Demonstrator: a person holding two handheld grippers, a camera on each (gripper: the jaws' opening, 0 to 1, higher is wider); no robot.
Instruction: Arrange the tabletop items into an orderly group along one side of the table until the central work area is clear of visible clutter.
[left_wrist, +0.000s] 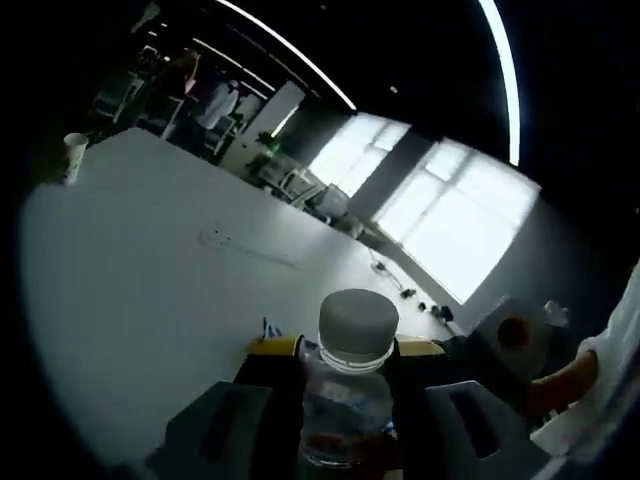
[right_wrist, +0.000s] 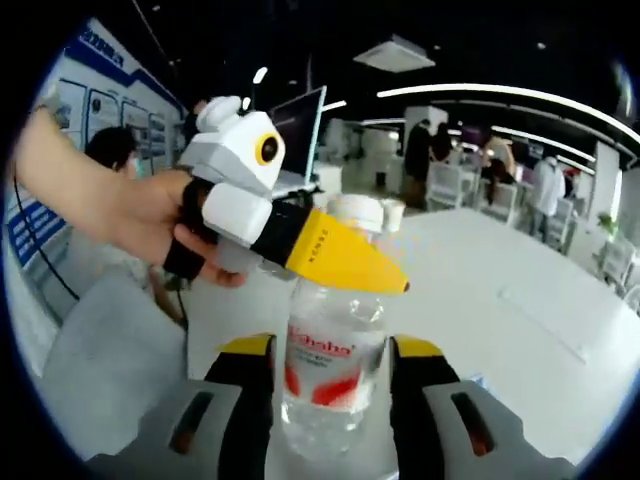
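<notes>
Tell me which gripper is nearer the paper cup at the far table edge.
Cannot tell. The left gripper and right gripper both clamp the clear plastic bottle, far from the white paper cup.

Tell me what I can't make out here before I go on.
- Bottle base: cut off at the bottom edge of both views.
- Bottle label: partly hidden by right gripper jaws, right gripper view.
- Paper cup contents: too small, left gripper view.
- Left gripper crosses the cap.

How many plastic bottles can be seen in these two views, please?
1. The same plastic bottle stands between the right gripper jaws, and its cap sits between the left gripper jaws. Others may be hidden.
</notes>
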